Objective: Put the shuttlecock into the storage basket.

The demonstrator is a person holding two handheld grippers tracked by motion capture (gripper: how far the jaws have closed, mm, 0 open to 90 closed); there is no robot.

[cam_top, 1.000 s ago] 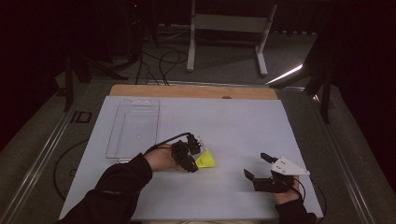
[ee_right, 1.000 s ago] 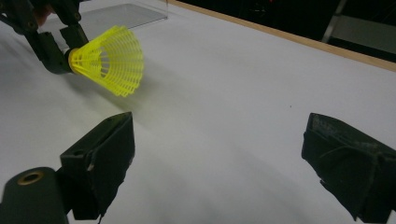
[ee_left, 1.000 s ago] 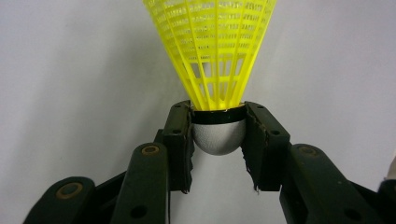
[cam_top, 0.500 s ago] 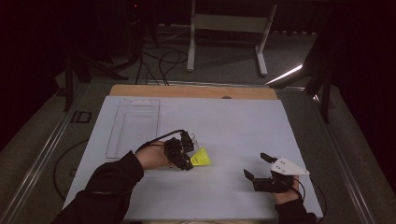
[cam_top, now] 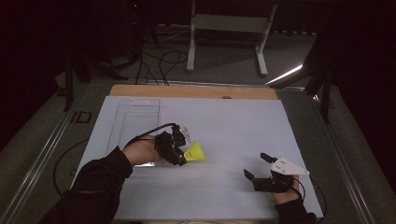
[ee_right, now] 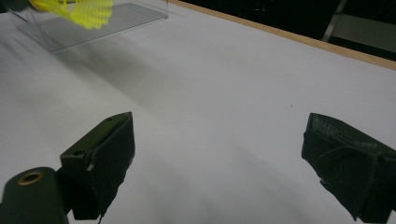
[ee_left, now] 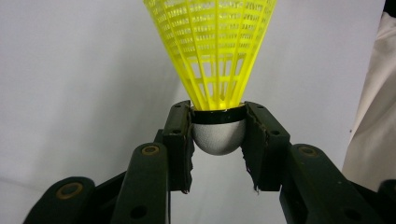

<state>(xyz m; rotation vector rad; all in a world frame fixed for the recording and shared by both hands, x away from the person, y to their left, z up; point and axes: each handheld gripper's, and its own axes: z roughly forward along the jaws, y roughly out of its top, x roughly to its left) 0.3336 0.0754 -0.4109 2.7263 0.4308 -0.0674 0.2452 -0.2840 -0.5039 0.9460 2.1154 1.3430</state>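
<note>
One shuttlecock [ee_left: 212, 70], clamped by its cork in your left gripper [cam_top: 180, 150], has lifted off the mat, just right of the clear tray [cam_top: 135, 122]. Pickup's done; right gripper [cam_top: 259, 167] idles, jaws wide, empty.

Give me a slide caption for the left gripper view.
Left gripper clamps a yellow shuttlecock by its cap.

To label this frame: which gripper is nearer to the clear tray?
Left. The left gripper, holding the yellow shuttlecock, is beside the clear tray; the right gripper rests far across the table.
</note>
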